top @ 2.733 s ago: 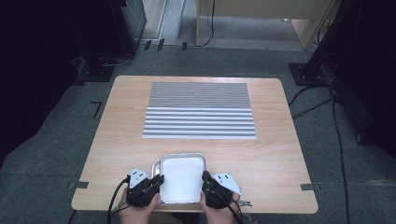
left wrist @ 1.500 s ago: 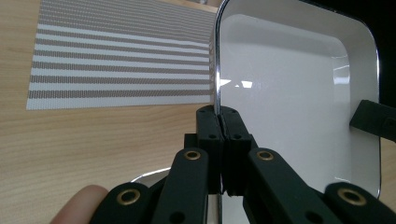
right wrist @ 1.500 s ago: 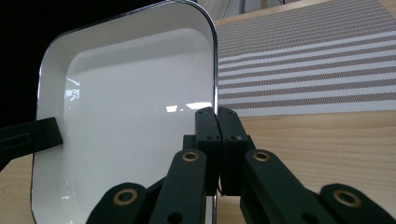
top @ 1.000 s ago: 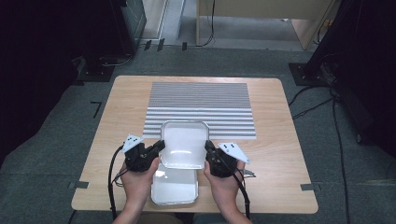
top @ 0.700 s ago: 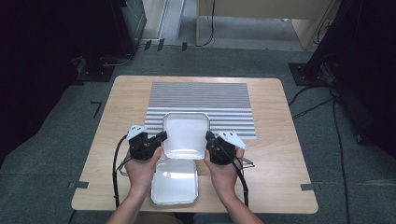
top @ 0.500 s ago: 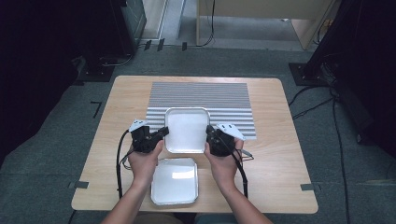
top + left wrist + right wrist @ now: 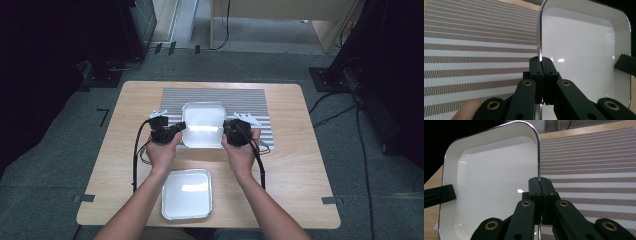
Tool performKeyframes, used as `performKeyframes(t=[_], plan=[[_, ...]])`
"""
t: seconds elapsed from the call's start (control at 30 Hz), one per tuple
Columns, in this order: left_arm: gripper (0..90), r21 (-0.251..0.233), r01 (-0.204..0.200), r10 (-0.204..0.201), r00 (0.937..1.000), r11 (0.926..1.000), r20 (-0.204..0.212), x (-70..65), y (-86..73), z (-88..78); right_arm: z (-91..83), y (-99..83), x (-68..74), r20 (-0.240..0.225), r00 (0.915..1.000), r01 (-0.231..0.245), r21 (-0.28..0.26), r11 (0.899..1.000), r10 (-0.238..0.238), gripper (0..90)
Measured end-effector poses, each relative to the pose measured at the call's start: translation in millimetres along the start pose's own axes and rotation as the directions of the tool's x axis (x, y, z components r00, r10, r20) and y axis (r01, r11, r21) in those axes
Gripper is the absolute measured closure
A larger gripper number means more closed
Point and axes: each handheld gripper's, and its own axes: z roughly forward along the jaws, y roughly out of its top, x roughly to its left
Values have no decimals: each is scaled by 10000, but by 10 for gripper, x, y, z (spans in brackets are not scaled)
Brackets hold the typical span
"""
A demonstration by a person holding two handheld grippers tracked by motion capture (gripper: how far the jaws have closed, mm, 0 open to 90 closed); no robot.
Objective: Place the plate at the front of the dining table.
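Over the striped placemat (image 7: 215, 100), a white square tray (image 7: 203, 124) hangs between the two tools: the left gripper (image 7: 176, 128) has its jaws pinched tight on the tray's left rim, and the right gripper (image 7: 227, 131) is clamped just as tightly on the opposite rim. A second white tray (image 7: 187, 194) lies on the wooden table (image 7: 300, 150) near the person's edge. The carry looks nearly complete; what seems left is lowering the held tray onto the mat and letting go.

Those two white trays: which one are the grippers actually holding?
The far tray, over the striped mat. The left gripper and right gripper each pinch a side rim of it. The near tray lies untouched at the table's front edge.
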Motion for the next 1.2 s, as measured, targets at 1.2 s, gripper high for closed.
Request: performKeyframes(t=[1.2], plan=[[899, 1404, 980, -893, 9938, 9852, -670, 226, 420, 923, 959, 331, -449, -225, 9996, 193, 882, 9959, -174, 897]])
